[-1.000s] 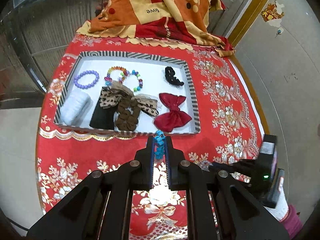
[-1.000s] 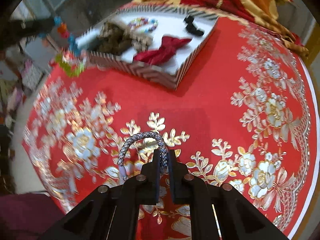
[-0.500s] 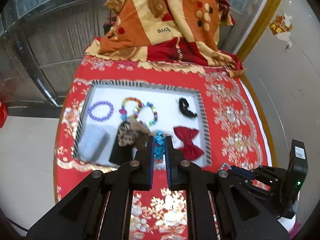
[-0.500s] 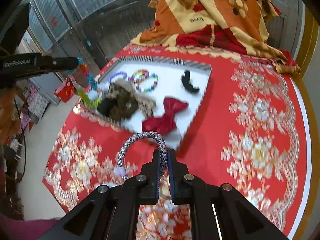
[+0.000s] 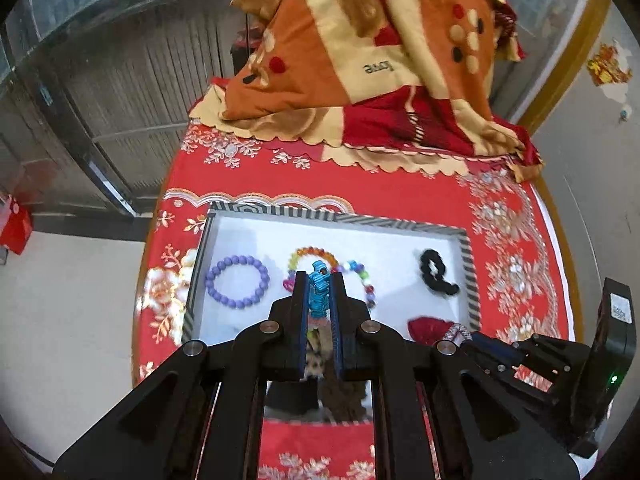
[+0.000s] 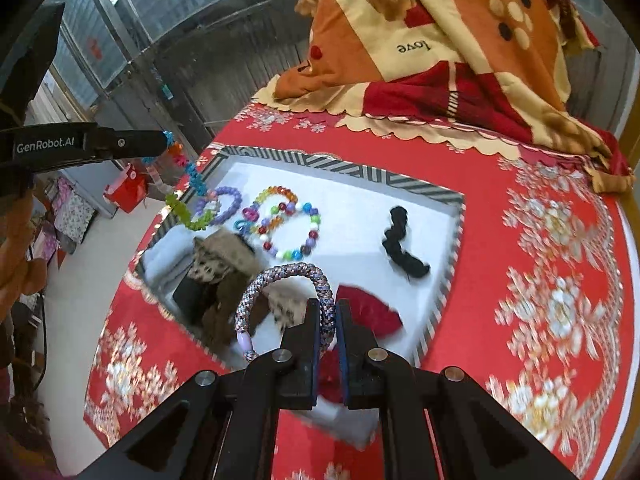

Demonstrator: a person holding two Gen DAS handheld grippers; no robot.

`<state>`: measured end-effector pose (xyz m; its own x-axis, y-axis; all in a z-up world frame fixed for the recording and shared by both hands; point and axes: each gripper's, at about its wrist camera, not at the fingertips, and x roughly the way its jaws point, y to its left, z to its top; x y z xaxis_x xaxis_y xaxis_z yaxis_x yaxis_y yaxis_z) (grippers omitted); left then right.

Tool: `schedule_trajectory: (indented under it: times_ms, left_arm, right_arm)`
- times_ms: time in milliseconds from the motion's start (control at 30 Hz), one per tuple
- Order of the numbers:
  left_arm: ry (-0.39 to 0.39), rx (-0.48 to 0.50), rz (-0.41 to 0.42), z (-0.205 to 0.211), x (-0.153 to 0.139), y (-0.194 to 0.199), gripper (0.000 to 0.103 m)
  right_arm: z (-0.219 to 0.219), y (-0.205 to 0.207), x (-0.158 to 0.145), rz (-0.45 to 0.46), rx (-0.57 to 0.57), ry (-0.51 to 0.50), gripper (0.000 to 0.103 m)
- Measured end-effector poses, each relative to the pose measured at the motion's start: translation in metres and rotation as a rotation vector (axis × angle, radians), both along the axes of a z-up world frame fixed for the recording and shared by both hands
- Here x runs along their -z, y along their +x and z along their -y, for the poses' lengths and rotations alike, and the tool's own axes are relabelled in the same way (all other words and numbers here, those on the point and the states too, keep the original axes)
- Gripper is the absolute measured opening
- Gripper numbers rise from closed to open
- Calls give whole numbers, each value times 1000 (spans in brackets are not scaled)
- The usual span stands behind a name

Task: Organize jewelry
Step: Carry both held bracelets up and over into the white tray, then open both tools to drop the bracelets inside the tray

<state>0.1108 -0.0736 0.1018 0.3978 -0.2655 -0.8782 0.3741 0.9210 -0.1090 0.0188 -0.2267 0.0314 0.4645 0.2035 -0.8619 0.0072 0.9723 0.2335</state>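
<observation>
My left gripper [image 5: 320, 292] is shut on a colourful plastic bead bracelet [image 5: 319, 288], blue where the pads pinch it. It hangs over the white tray [image 5: 276, 210] with a striped rim. In the right wrist view that bracelet [image 6: 188, 196] dangles from the left gripper [image 6: 162, 145] above the tray's left end. My right gripper [image 6: 328, 314] is shut on a grey-blue braided rope bracelet [image 6: 286, 274] over the tray's near edge. In the tray lie a purple bead bracelet [image 5: 238, 280], rainbow bead bracelets [image 6: 288, 224], a black scrunchie [image 6: 400, 246], a red bow [image 6: 372, 312] and a leopard-print scrunchie [image 6: 220, 264].
The tray [image 6: 336, 168] sits on a round table with a red flowered cloth [image 6: 552, 280]. A folded orange and red blanket [image 6: 440, 40] is heaped at the table's far side. Floor drops away to the left of the table [image 5: 80, 300].
Both grippers have moved forward from over the red cloth to above the tray, each still holding its bracelet. The tray's contents have not moved.
</observation>
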Motion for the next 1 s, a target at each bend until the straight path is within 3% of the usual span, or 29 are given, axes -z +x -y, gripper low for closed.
schedule_trajectory:
  times_ms: [233, 533, 800, 1000]
  left_arm:
    - [15, -13, -54, 4, 33, 45, 8]
    - [54, -96, -128, -19, 84, 89, 8]
    - [75, -123, -131, -30, 102, 101, 8]
    - [62, -142, -148, -35, 103, 97, 11]
  right_arm:
    - [3, 40, 30, -64, 26, 5, 7]
    - [6, 74, 59, -119, 36, -66, 7]
    - [1, 89, 69, -115, 26, -133, 7]
    - [3, 86, 67, -106, 39, -73, 8]
